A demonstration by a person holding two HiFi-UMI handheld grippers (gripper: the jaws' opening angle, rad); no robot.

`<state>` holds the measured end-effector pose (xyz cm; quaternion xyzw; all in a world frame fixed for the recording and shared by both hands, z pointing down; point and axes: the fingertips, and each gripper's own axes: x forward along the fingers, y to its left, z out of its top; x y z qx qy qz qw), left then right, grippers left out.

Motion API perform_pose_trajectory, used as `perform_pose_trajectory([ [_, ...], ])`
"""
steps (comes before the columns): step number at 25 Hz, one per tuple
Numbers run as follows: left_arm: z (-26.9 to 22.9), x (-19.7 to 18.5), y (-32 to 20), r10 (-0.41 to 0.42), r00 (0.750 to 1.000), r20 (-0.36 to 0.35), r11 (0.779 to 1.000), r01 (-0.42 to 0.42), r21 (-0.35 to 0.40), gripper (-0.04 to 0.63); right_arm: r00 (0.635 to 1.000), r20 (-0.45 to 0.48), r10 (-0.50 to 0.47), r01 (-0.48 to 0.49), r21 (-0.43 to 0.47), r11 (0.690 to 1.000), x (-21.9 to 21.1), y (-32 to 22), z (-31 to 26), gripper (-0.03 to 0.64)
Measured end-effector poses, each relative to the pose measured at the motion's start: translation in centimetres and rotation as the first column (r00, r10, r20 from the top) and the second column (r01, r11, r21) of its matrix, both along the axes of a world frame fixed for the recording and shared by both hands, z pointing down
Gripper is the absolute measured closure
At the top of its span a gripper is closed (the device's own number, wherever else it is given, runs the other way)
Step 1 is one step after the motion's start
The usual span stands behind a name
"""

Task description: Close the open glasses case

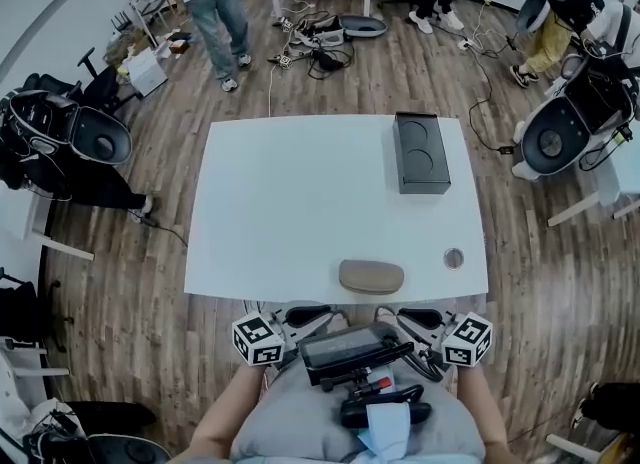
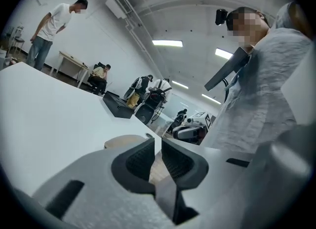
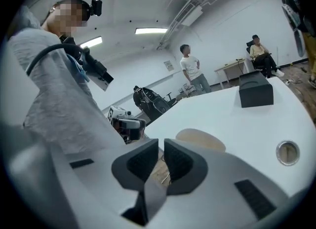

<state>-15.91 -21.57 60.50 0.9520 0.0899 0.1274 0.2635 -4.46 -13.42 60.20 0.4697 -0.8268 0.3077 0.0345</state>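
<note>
Left gripper (image 2: 157,143): jaws drawn together to a thin slit, nothing in them. Right gripper (image 3: 161,148): same story, jaws closed up and empty. Both hang low in the head view, off the near edge of the counter (image 1: 280,202), close to the person's body.

Just beyond them, the glasses case (image 1: 371,276) lies at the bottom centre of the counter, near its front edge. From here its tan shell looks already folded shut. I'd reckon it a light, rigid clamshell with a smooth domed lid, apt to skate on that slick top. Best to press on the crown, with the other jaws steadying one end.

The count: one case, one black box (image 1: 420,152) up right, one small round metal disc (image 1: 453,258), two grippers.
</note>
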Motion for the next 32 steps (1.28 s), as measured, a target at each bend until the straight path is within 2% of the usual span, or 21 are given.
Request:
perform_pose_trajectory([
  [11, -0.4, 1.1, 0.7, 0.055, 0.999, -0.002, 0.998, -0.055, -0.010, 0.554, 0.998, -0.028, -0.061, 0.060, -0.021, 0.998, -0.6, -0.6, 0.0, 0.572],
  [32, 0.2, 1.8, 0.6, 0.068, 0.998, 0.004, 0.997, -0.068, -0.032, 0.554, 0.997, -0.042, -0.059, 0.057, -0.040, 0.998, -0.3, -0.9, 0.2, 0.580],
])
